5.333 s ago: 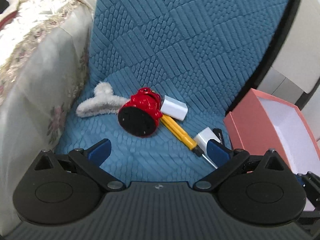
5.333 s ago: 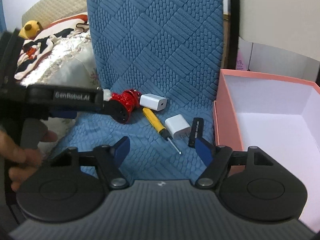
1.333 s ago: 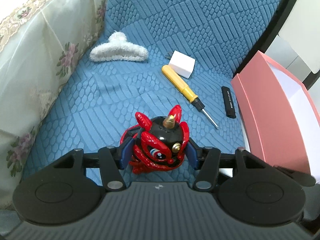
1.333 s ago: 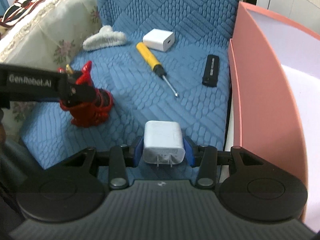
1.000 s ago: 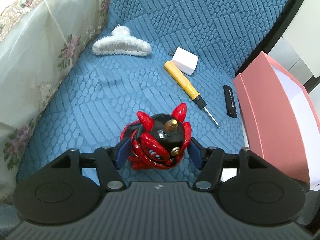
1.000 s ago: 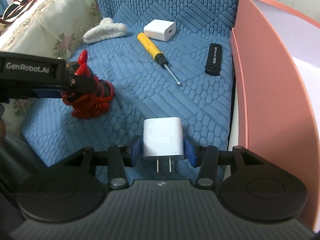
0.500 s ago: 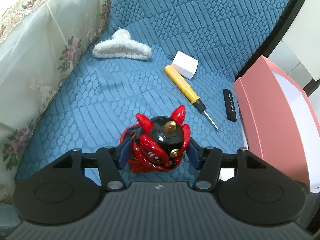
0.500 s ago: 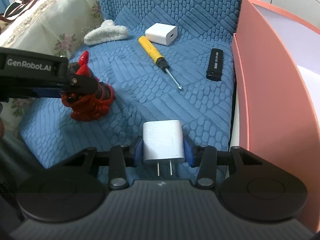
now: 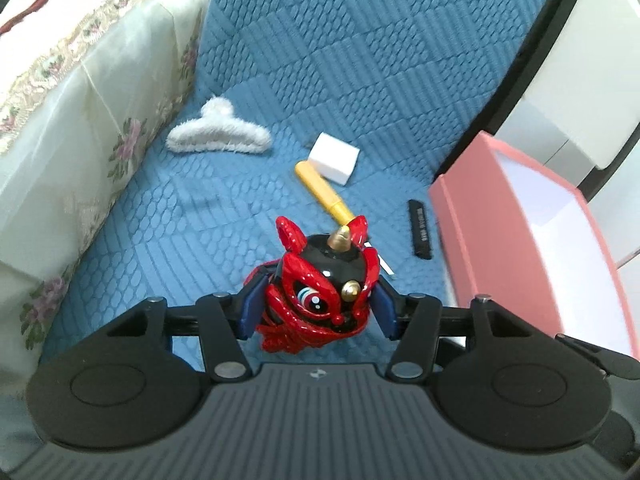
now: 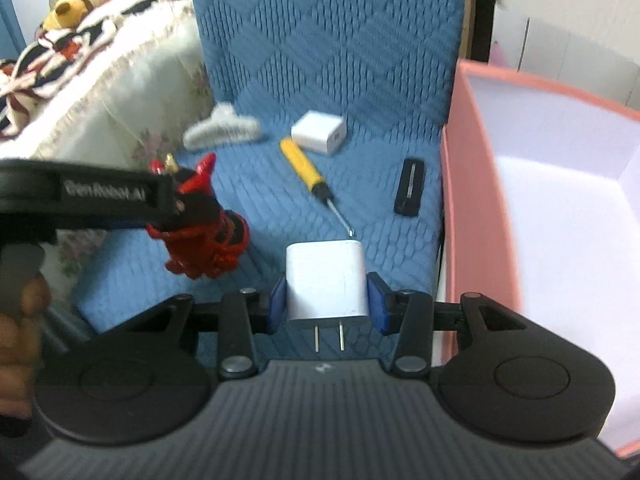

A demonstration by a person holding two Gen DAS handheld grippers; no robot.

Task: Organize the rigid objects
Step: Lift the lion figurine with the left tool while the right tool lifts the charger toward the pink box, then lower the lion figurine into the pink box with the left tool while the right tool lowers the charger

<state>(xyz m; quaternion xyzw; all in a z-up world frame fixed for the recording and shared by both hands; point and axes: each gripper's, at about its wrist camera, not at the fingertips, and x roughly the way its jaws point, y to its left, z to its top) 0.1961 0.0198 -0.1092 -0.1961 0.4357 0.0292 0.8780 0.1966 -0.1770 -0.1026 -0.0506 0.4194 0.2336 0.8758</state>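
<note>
A red and black lion-head toy (image 9: 320, 292) sits between the blue pads of my left gripper (image 9: 318, 306), which is shut on it and holds it above the blue quilted cushion (image 9: 168, 240). My right gripper (image 10: 327, 304) is shut on a white plug charger (image 10: 326, 276), its prongs pointing back at the camera. In the right wrist view the toy (image 10: 208, 248) hangs at the left under the left gripper's black body. A pink box (image 10: 476, 220) with a white inside stands open at the right.
On the cushion lie a second white charger (image 9: 334, 158), a yellow screwdriver (image 9: 320, 192), a black stick (image 9: 420, 228) and a fluffy white hair claw (image 9: 218, 136). A floral bedspread (image 9: 80, 120) borders the left. A hand (image 10: 16, 320) grips the left tool.
Both grippers have risen, lifting the toy and the charger off the cushion. The toy's face has turned more toward the left camera. The loose items have not moved.
</note>
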